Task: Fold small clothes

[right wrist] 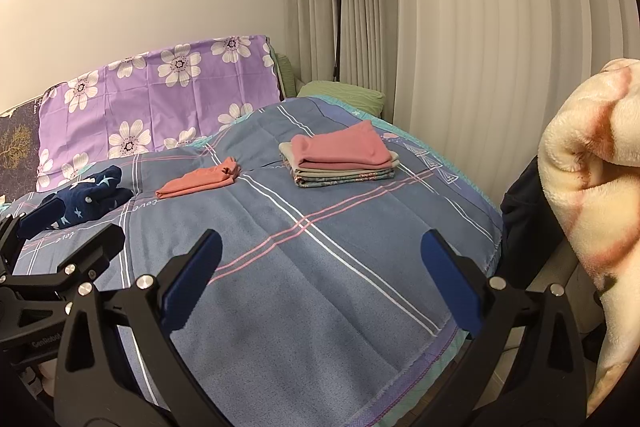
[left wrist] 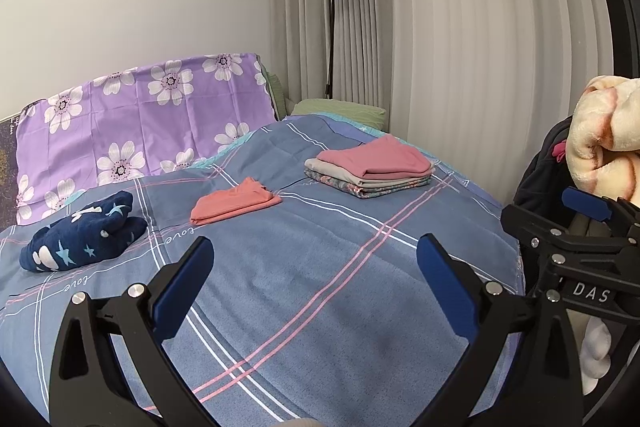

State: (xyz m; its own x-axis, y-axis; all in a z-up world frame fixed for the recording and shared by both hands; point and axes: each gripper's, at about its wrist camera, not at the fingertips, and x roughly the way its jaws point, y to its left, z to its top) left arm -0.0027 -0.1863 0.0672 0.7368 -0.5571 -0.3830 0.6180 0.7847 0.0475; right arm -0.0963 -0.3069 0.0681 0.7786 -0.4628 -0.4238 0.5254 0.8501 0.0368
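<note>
Left gripper (left wrist: pixel 314 279) and right gripper (right wrist: pixel 320 275) both spread, empty, above bed (left wrist: pixel 320 287); navy star garment (left wrist: pixel 84 239) unfolded; risk: pinching the bedcover along with it.

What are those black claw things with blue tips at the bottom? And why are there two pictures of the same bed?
Those claws are two grabbers, and a person holds one in each hand. Each grabber has a little camera looking out between its fingers, so you get two pictures: one from the left gripper and one from the right gripper. Both are open and hold nothing. They hover above a blue plaid bedspread. On it lie a crumpled navy garment with stars, a folded coral garment and a neat stack of folded clothes with a pink piece on top. A fluffy cream blanket hangs at the right, off the bed.
</note>
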